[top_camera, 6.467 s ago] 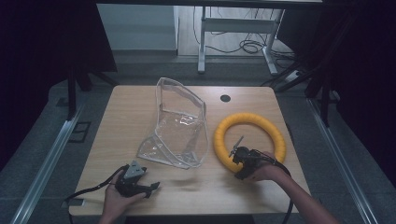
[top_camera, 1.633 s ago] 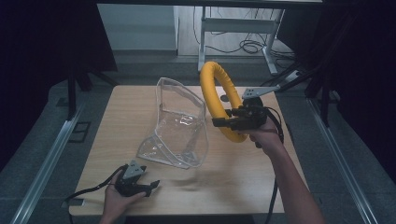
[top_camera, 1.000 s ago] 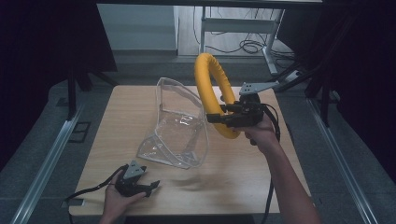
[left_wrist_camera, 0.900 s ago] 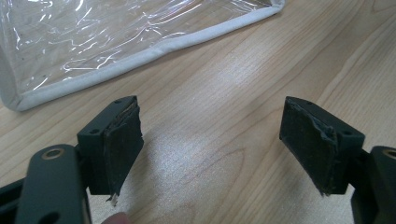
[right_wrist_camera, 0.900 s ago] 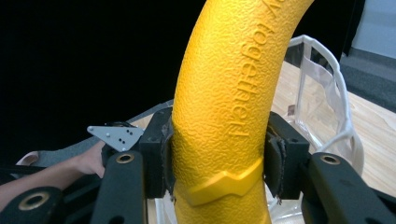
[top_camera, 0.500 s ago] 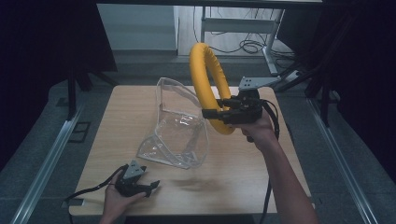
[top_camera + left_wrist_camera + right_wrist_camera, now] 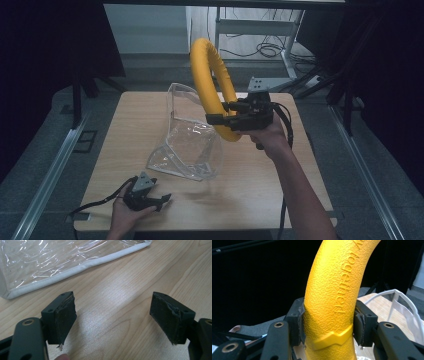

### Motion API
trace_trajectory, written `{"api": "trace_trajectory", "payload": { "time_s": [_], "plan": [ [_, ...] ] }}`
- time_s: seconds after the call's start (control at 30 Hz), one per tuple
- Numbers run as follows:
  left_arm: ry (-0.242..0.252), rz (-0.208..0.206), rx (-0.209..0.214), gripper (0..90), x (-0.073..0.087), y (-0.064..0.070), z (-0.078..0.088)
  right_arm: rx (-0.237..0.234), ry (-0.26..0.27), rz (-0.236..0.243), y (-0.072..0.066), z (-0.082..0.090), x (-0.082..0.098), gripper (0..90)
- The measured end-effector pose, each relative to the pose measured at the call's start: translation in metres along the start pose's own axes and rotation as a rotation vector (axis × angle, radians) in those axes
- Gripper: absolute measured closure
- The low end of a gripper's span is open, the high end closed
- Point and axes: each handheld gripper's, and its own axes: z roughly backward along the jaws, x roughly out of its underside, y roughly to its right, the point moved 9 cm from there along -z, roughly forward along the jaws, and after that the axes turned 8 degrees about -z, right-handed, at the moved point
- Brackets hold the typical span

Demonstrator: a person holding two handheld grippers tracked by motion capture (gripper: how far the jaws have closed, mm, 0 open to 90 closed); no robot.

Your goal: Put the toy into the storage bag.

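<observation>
While the right claw (image 7: 218, 119) is clamped on the yellow ring (image 7: 210, 80), upright in the air above the clear bag (image 7: 187, 145) | left claw (image 7: 159, 201) rests spread wide and empty on the counter (image 7: 250, 185) | judged: ring lifted, bagging not yet done

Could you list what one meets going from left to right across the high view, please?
Left gripper → clear plastic bag → yellow ring → right gripper, shut on the ring's lower part.

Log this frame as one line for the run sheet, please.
right gripper: shut on yellow ring, raised above clear bag | left gripper: open, resting on table
</observation>
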Motion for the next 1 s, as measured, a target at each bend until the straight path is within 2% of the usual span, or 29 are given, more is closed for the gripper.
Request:
{"api": "trace_trajectory", "payload": {
  "time_s": [0.13, 0.5, 0.6, 1.0],
  "plan": [
    [0.000, -0.002, -0.002, 20.9, 0.000, -0.001, 0.001, -0.011, 0.008, 0.013, -0.006, -0.005, -0.003, 50.8],
    [-0.002, -0.003, 0.001, 20.9, 0.000, 0.000, 0.001, -0.082, 0.008, 0.035, -0.028, -0.021, -0.009, 50.7],
    [-0.005, -0.009, 0.001, 20.9, 0.000, -0.001, 0.002, -0.118, 0.013, 0.028, -0.034, -0.025, -0.010, 50.7],
    [-0.009, -0.007, 0.003, 20.8, 0.001, 0.000, 0.001, -0.158, -0.009, 0.032, -0.042, -0.039, -0.003, 50.7]
  ]
}}
